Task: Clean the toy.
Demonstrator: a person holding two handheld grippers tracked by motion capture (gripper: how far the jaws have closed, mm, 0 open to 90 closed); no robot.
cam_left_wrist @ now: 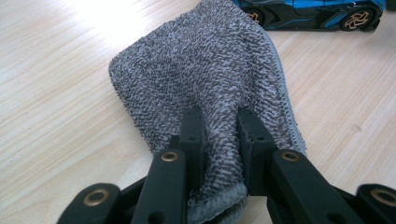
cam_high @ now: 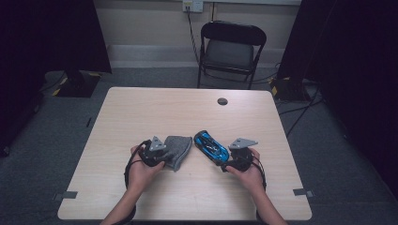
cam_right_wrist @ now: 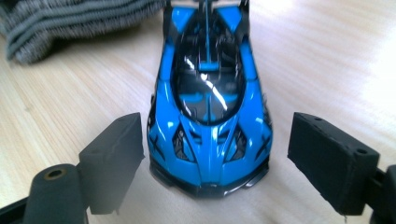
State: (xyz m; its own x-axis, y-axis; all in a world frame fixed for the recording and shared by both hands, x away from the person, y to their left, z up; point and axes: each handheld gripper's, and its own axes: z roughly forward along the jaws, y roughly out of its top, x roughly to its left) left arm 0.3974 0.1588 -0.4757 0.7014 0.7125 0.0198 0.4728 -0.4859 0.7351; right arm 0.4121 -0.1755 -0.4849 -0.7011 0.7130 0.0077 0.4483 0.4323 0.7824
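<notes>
**Cloth pinched, car unclamped**

My left gripper (cam_left_wrist: 218, 135) has its jaws pressed together on a fold of the grey cloth (cam_left_wrist: 210, 70). In the left gripper view the fabric bunches up between my two black pads, and its hemmed edge hangs below them. The rest of the cloth fans out ahead of me, lying flat on the table (cam_left_wrist: 56, 93). From the high view, my left gripper (cam_high: 157, 151) sits at the near left edge of the cloth (cam_high: 178, 150), with my left hand (cam_high: 141, 171) behind it.

My right gripper (cam_right_wrist: 217, 163) has its jaws standing wide apart, one on either side of the nose of the blue car (cam_right_wrist: 210, 107). A gap of bare wood shows between each pad and the car's body, so neither pad touches it. The car rests on its wheels on the table, nose toward me, tail toward the cloth (cam_right_wrist: 70, 23), whose stacked folds lie just beyond it at the upper left of the right gripper view.

In the high view the car (cam_high: 210, 145) lies slantwise near the middle of the table (cam_high: 187, 108), just right of the cloth and close to it. My right gripper (cam_high: 230, 161) is at the car's near end, held in my right hand (cam_high: 248, 173). In the left gripper view the car (cam_left_wrist: 313, 14) is side-on, past the far edge of the cloth.
</notes>
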